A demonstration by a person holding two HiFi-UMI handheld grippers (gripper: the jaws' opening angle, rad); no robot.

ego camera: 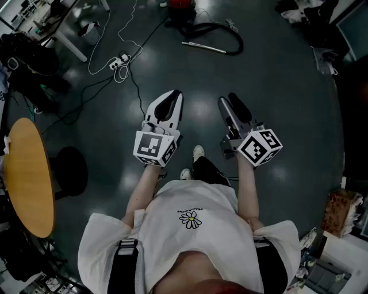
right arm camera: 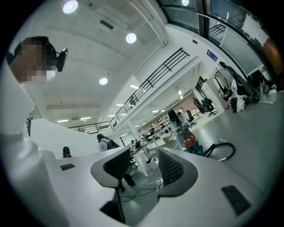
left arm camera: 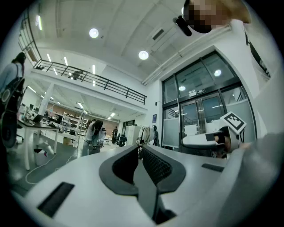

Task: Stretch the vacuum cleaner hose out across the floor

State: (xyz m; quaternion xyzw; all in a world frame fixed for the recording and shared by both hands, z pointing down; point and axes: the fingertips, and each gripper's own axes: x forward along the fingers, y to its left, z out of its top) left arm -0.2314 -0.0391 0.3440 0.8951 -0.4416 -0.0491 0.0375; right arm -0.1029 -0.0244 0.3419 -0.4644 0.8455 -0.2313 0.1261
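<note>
I have both grippers level in front of the person's chest, and neither is anywhere near the work. The left gripper (ego camera: 172, 95) (left arm camera: 141, 150) has its jaws pressed together with nothing between the pads. The right gripper (ego camera: 231, 100) (right arm camera: 144, 156) has its jaws spread and empty. Through the gap I see only bare floor, loose cables and a white power strip (ego camera: 122, 58) (right arm camera: 159, 181).

The vacuum cleaner hose (ego camera: 240, 43) (right arm camera: 214, 146) lies well apart from both, far ahead on the dark floor at the top of the head view. It is black and curled in a loop, not laid out straight. One end runs to the red vacuum body (ego camera: 183, 3) (right arm camera: 190, 141) and the other to a metal wand (ego camera: 200, 46) lying flat beside the loop. In the right gripper view the hose sits to the right of the jaws and outside the gap. A round wooden table (ego camera: 29, 178) stands off to the person's left.
</note>
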